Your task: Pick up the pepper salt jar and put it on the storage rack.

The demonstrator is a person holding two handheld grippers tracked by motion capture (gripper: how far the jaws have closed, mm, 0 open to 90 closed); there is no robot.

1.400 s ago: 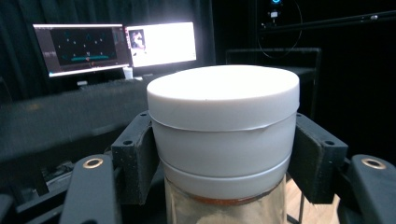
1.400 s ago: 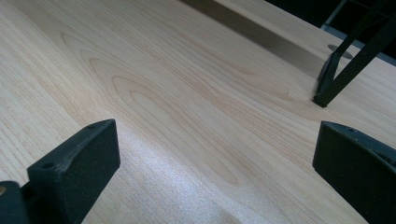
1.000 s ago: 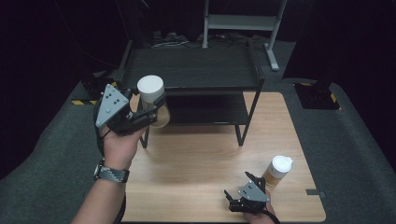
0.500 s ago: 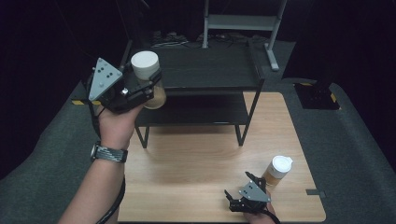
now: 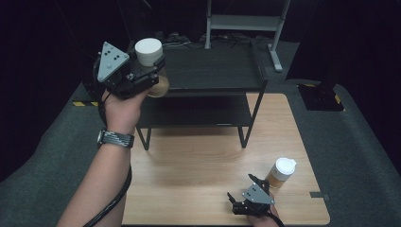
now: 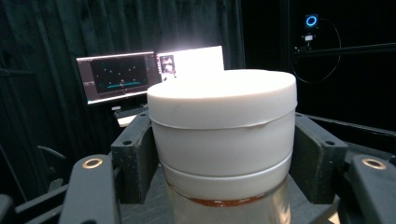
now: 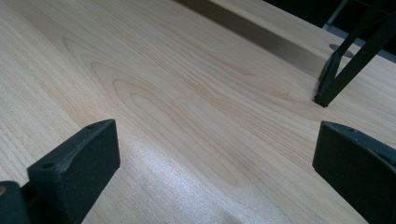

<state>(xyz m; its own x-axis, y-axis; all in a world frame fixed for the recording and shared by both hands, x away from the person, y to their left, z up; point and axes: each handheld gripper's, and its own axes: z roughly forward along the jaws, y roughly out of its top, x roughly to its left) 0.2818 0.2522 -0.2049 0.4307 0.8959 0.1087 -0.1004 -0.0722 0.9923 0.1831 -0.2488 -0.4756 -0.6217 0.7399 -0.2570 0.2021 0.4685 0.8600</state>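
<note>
- The left gripper is up in the air at the front left corner of the black two-tier shelf, jaws clamped on a white-lidded jar — the pads sit right against the lid's sides in the left gripper view.
- The jar is upright, clear of the shelf top as far as I can tell, with something amber-brown showing through the clear body below the lid.
- The left hand has a watch on the wrist, and the gripper's cable trails down along the forearm.
- The right gripper is low at the near edge of the wooden table, jaws spread wide with nothing between them — just bare wood grain in the right gripper view.
- A second white-lidded jar stands on the table just beside the right gripper, not touched by it.
- One shelf leg shows farther off in the right gripper view.
</note>
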